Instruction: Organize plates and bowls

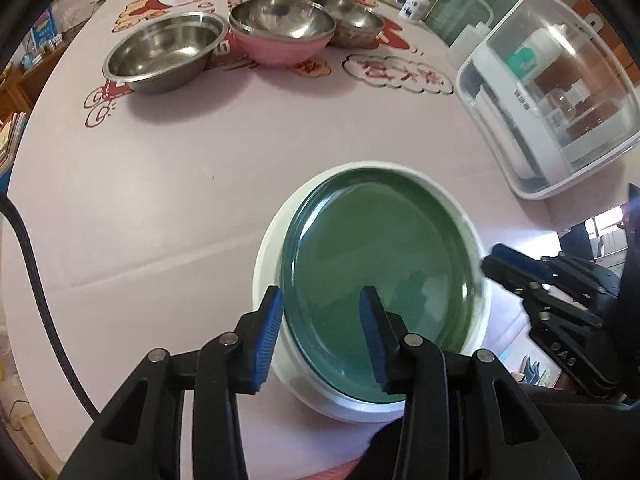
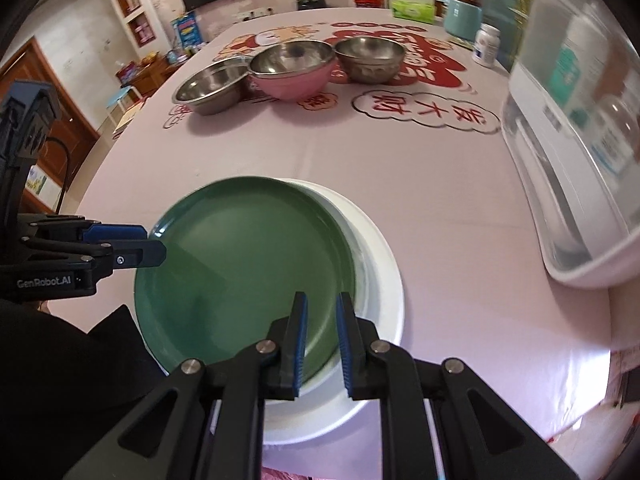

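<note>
The green plate (image 2: 244, 272) already sits on the white plate (image 2: 376, 280); three bowls (image 1: 282, 36) remain unstacked. The left claw (image 1: 320, 336) straddles the green rim loosely; the right claw (image 2: 322, 344) pinches it.

On the table (image 2: 440, 208) a plate (image 2: 240, 264) lies on another plate (image 2: 380, 288) near the front edge, three bowls (image 2: 292, 68) stand in a row behind, a lidded box (image 2: 580, 160) to their right.
</note>
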A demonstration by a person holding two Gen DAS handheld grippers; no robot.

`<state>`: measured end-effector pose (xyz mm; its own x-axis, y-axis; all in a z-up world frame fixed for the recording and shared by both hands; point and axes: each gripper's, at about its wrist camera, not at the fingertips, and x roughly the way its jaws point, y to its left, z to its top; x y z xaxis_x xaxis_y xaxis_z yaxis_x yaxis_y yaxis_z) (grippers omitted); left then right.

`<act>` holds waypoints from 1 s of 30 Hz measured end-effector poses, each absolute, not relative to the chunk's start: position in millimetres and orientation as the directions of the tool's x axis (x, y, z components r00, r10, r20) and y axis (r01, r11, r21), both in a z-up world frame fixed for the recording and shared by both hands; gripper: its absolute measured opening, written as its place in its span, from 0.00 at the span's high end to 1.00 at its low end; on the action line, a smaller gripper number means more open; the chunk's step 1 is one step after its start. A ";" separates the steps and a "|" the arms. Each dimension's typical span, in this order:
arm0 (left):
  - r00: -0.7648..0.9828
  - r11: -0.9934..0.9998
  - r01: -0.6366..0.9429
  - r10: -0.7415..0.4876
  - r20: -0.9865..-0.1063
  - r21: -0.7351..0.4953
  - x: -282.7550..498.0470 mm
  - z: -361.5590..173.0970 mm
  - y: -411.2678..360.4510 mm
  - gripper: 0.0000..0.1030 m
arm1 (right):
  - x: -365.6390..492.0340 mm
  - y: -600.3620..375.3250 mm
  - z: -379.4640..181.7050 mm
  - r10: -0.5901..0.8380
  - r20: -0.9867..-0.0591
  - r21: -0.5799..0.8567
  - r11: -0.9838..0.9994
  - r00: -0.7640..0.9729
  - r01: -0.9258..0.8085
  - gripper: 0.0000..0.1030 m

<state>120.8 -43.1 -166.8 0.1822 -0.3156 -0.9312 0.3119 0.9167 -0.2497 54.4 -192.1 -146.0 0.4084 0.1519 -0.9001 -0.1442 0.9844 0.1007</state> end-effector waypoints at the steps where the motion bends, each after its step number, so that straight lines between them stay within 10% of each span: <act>1: 0.190 0.916 0.313 -0.321 -0.928 -0.253 120.3 -163.4 -42.2 0.62 | 57.4 -189.1 -145.3 0.160 -0.899 0.102 0.982 0.408 -0.159 0.86; 30: 0.355 0.979 0.085 -0.204 -0.912 -0.186 184.6 -110.4 72.5 0.51 | 131.0 -104.9 -118.0 0.297 -0.822 0.228 0.954 0.487 -0.196 0.53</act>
